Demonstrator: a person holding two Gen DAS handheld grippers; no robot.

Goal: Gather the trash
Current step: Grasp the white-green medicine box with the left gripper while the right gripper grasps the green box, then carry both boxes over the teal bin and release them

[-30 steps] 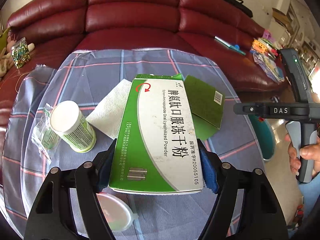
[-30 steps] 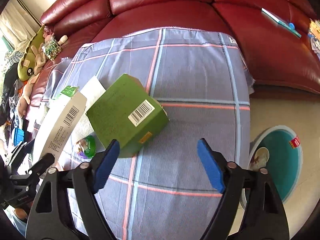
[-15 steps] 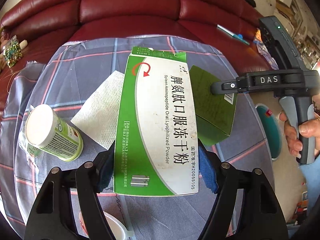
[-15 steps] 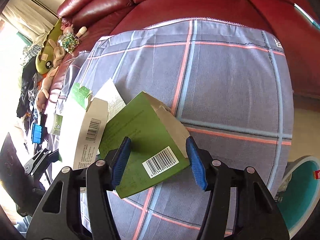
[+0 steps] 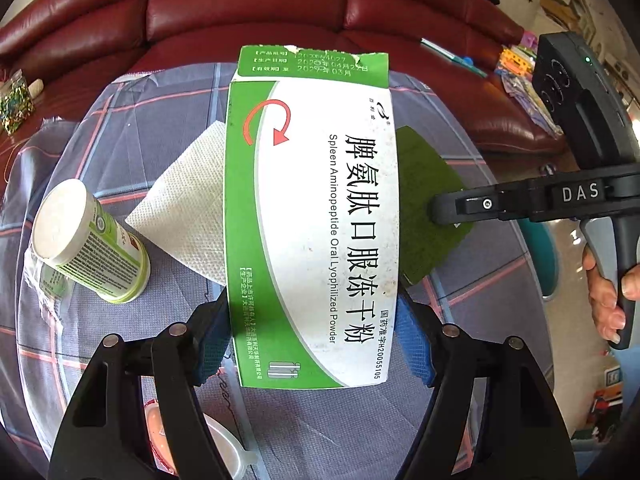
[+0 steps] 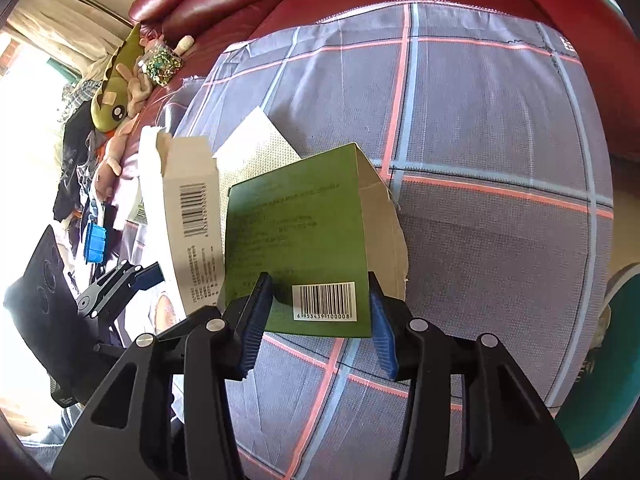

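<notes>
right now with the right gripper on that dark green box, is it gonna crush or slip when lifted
The dark green box is thin card with an end torn open, so it probably gives under a hard squeeze. It looks empty and light. The right gripper, whose jaws have just been closing, has its ribbed blue pads on both side walls near the barcode end, so slipping seems unlikely.

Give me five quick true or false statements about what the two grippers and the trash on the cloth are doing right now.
1. The left gripper clamps the white and green medicine box. True.
2. The right gripper is empty. False: the dark green box sits between its closing pads.
3. The canister lies on its side. True.
4. The paper napkin is crumpled into a ball. False: it lies flat.
5. The couch is blue. False: dark red.
</notes>
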